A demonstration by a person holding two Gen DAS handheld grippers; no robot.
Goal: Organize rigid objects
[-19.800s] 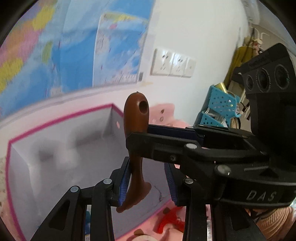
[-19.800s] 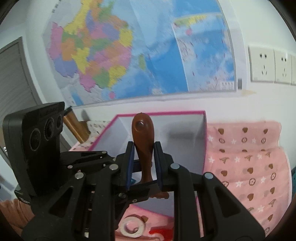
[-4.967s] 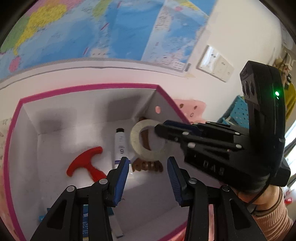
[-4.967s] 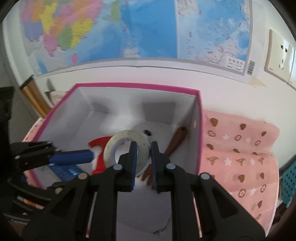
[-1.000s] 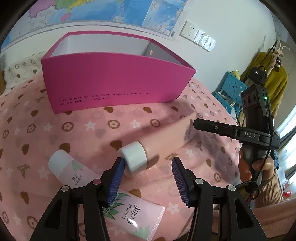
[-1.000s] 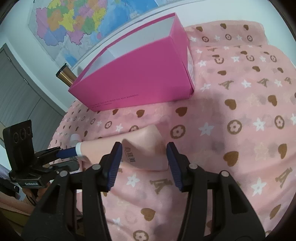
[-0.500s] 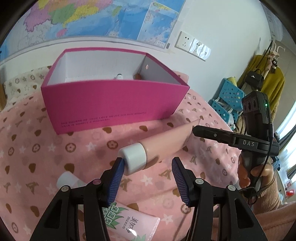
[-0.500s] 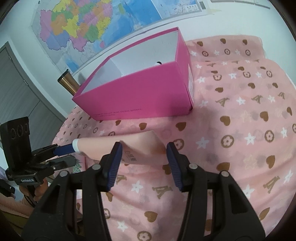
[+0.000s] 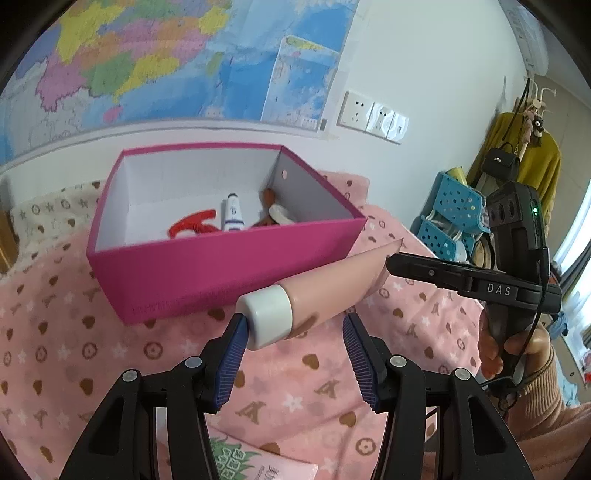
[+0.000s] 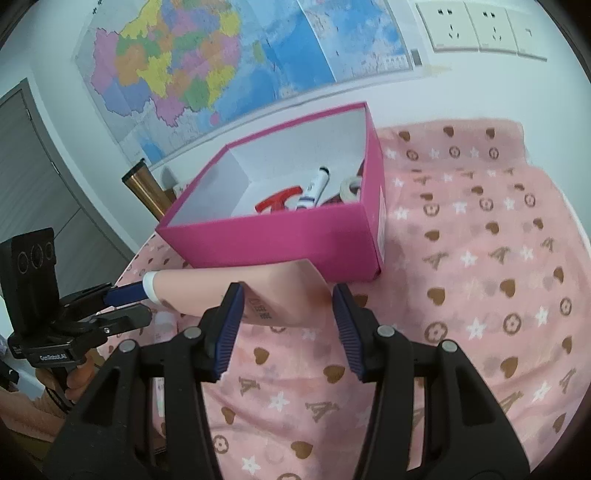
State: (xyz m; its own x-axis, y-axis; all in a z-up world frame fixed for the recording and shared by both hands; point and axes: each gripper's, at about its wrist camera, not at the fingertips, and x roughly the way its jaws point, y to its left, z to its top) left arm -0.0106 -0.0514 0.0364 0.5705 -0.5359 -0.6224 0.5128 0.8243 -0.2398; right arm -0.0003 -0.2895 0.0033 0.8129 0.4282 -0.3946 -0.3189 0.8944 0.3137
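Pink plastic: one tube (image 9: 325, 291) with a white cap hangs level, off the cloth (image 9: 110, 350) and just in front of the single bright pink box (image 9: 221, 269), carried between the two grippers. The right gripper (image 10: 287, 295) has its fingers on either side of the tube's flat, crimped end and seems clamped across its width, though the pad on the right of that view is so close to the edge that I cannot be sure it presses. The left gripper (image 9: 293, 325) has its fingers apart: the cap touches one pad, and the other pad stands clear of the tube with cloth showing in the gap. One hand (image 9: 517, 343) in a pink sleeve holds the right gripper's grip.

Four things lie in the open box: one red T-shaped handle (image 9: 192, 223), one small white and blue bottle (image 9: 232, 214), one brown wooden piece (image 9: 267, 197) and one white tape roll (image 9: 280, 214), the last two against the box's right wall. A second tube (image 9: 236, 461), printed with green leaves, lies on the cloth at the lower edge of the left view. Three wall sockets (image 10: 480, 27) sit in a row beside the map (image 10: 221, 66).
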